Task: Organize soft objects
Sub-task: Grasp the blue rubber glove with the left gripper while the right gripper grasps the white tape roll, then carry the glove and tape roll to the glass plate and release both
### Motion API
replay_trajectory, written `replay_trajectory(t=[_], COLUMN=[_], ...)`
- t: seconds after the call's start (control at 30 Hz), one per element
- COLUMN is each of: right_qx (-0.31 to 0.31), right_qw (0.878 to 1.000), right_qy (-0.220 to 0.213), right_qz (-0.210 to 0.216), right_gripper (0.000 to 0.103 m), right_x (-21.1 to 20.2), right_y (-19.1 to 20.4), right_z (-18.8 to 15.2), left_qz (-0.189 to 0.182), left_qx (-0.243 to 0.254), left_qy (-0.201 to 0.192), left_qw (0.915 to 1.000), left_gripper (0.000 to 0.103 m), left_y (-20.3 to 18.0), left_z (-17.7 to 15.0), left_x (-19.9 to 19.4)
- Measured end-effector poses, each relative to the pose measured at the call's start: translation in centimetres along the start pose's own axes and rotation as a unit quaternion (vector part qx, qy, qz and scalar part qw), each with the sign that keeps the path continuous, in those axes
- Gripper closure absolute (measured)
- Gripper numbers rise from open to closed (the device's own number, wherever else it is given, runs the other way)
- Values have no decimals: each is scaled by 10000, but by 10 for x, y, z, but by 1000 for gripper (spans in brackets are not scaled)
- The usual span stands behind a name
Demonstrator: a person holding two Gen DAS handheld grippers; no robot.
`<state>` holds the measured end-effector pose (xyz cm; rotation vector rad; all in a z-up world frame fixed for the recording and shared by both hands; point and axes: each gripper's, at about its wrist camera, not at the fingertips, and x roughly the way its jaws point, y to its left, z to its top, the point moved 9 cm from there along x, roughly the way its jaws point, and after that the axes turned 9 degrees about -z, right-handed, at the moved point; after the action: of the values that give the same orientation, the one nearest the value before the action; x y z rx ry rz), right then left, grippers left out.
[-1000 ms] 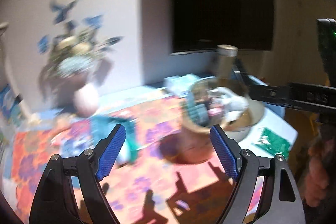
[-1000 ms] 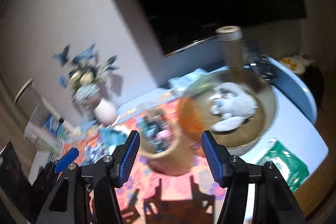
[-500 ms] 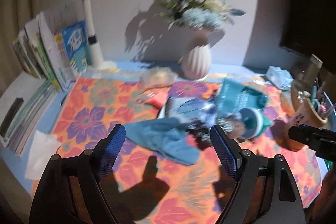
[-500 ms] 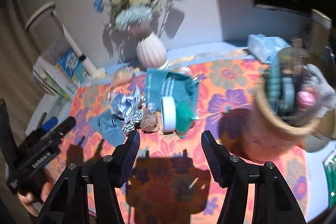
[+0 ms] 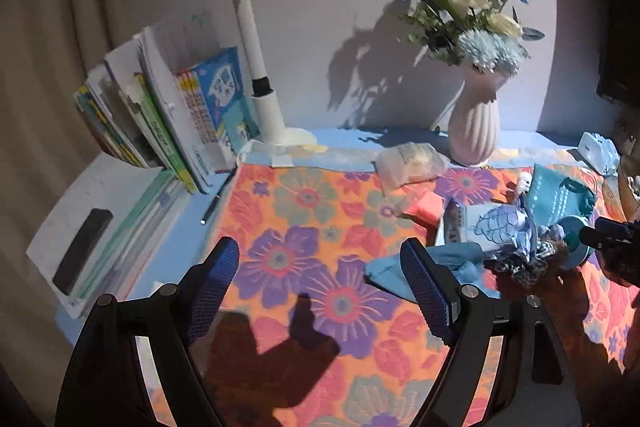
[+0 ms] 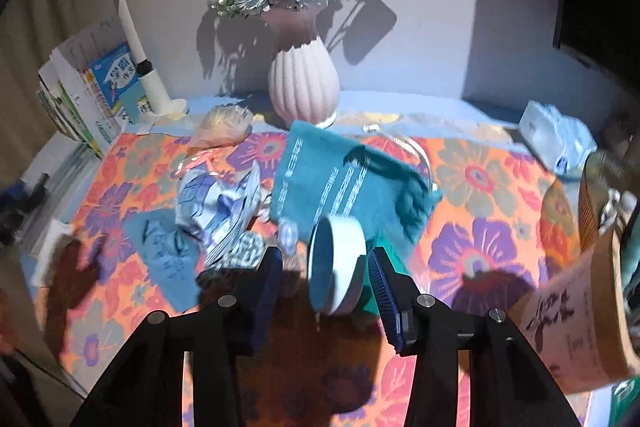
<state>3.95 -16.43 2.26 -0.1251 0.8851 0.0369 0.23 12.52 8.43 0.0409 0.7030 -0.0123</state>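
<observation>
A pile of soft things lies on the flowered mat: a blue cloth (image 5: 452,263) (image 6: 168,259), a blue-and-white patterned cloth (image 5: 500,227) (image 6: 220,203), a checked scrunchie (image 6: 244,247) and a teal drawstring bag (image 5: 560,191) (image 6: 340,179). A round teal-and-white roll (image 6: 338,263) stands on edge in front of the bag. My right gripper (image 6: 323,267) hangs low over the pile with its jaws closing. The roll is between them, and the pads do not press on it. My left gripper (image 5: 320,267) is open and empty over bare mat, left of the blue cloth.
A pink ribbed vase (image 6: 304,87) with flowers stands at the back. Leaning books (image 5: 168,107) and a white lamp post (image 5: 256,67) are at the back left. A wooden basket (image 6: 600,267) is at the right, a tissue pack (image 6: 556,135) behind it, and a crinkled plastic bag (image 5: 412,163) by the vase.
Both views swung away from the basket and dark screen toward the cloth pile and books. The right gripper came down close to the roll and its jaws narrowed. The left jaws stayed wide.
</observation>
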Motion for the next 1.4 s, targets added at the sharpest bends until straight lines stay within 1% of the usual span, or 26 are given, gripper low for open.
replay_trajectory(t=[0.03,0.07,0.13,0.17,0.2,0.23,0.3,0.33,0.4,0.47,0.5,0.53,0.6,0.63,0.67,0.73,0.83,0.97,1.03,1.07,1.17,1.2,1.27,1.3,1.33,1.4], right_qx=[-47,-95,-192,-248,-289,-356,-466,-492,-444,-249,-62,111,466,641,777,1092,1366,1617,1690,1675,1396,1307,1214,1214,1203,1047], right_qw=[9999,9996,9989,9986,9983,9980,9970,9968,9974,9987,9993,9994,9977,9959,9938,9874,9806,9738,9725,9732,9809,9833,9865,9876,9884,9902], right_qy=[-26,-45,-24,5,26,58,63,64,68,158,225,288,469,582,683,928,1133,1309,1430,1492,1355,1261,1092,987,923,894], right_qz=[-139,-279,-424,-471,-499,-527,-619,-626,-571,-427,-305,-157,144,279,400,665,837,915,729,506,-38,-145,-126,-100,-115,-243], right_gripper=[59,59,59,59,62,71,82,85,85,86,86,86,86,86,86,86,86,86,86,86,81,75,50,34,27,26], right_x=[3,7,16,19,21,24,26,26,24,23,20,18,13,10,9,4,-5,-18,-21,-22,-26,-29,-33,-36,-37,-35], right_y=[-1,-1,-1,1,1,3,3,3,0,-4,-7,-10,-14,-16,-18,-21,-23,-27,-32,-36,-44,-45,-45,-44,-45,-45], right_z=[1,2,2,1,1,-1,-3,-5,-7,-11,-13,-16,-24,-29,-35,-48,-66,-85,-95,-100,-102,-101,-99,-99,-99,-102], left_qz=[-127,-461,-943,-1049,-1070,-1059,-1032,-1027,-1075,-1075,-1099,-1124,-1053,-1040,-1049,-1138,-1363,-1967,-2342,-2467,-2666,-2667,-2694,-2696,-2698,-2708], left_qx=[-46,-102,-57,9,67,154,222,216,180,157,148,129,146,153,152,87,-61,-176,-199,-191,-20,58,115,129,134,127], left_qy=[26,163,513,692,832,1060,1184,1217,1361,1350,1350,1338,1257,1217,1183,1175,1149,989,953,946,888,871,901,923,941,1020], left_qw=[9999,9988,9942,9921,9907,9886,9873,9870,9847,9849,9846,9845,9864,9870,9873,9865,9840,9753,9673,9643,9597,9598,9587,9584,9582,9571], left_gripper=[21,21,20,20,20,20,20,20,20,20,24,39,51,65,72,90,92,92,92,92,92,92,92,92,92,92], left_y=[-3,-16,-47,-64,-74,-89,-106,-110,-117,-119,-121,-122,-123,-123,-123,-121,-119,-124,-129,-132,-142,-146,-153,-155,-155,-158], left_z=[-2,-10,-27,-37,-44,-55,-62,-64,-66,-66,-66,-68,-68,-68,-67,-67,-68,-71,-71,-72,-74,-74,-76,-77,-78,-82], left_x=[3,13,40,55,66,83,101,106,120,125,127,127,127,124,122,120,110,82,70,66,54,52,52,53,55,61])
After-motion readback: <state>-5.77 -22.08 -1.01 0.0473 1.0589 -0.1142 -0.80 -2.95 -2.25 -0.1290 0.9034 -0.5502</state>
